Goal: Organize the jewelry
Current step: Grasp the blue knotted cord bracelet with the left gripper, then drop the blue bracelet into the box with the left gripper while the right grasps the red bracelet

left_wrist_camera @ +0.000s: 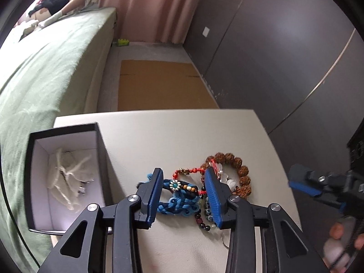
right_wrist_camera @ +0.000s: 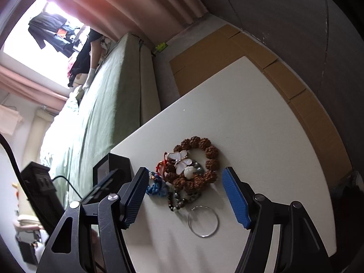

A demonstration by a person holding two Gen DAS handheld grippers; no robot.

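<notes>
In the left wrist view, the left gripper [left_wrist_camera: 184,195] stood with its blue-padded jaws spread over the jewelry pile [left_wrist_camera: 204,188] on the white table [left_wrist_camera: 182,132], straddling a blue braided bracelet [left_wrist_camera: 179,207] without visibly pinching it. Only this view looked into the open black box [left_wrist_camera: 66,177], left of the pile: its white interior held a crumpled pale drawstring pouch [left_wrist_camera: 68,177]. A brown rudraksha bead bracelet [left_wrist_camera: 241,170] curved at the pile's far right, partly hidden behind the gripper's right pad. The right gripper [left_wrist_camera: 304,187] entered from the pile's right, side-on; whether it was spread could not be told here. In the right wrist view, the right gripper [right_wrist_camera: 188,195] showed its jaws wide apart, holding nothing, framing the same pile [right_wrist_camera: 188,175]. This view alone showed a white butterfly brooch [right_wrist_camera: 179,161] lying on the bead bracelet [right_wrist_camera: 200,159] and a plain silver ring hoop [right_wrist_camera: 203,221] just nearer the camera than the pile. The box [right_wrist_camera: 113,168] appeared only from outside, left of the pile, partly blocked by the gripper's left finger. A green-covered bed [right_wrist_camera: 102,113] lay beyond the table [right_wrist_camera: 250,113].
</notes>
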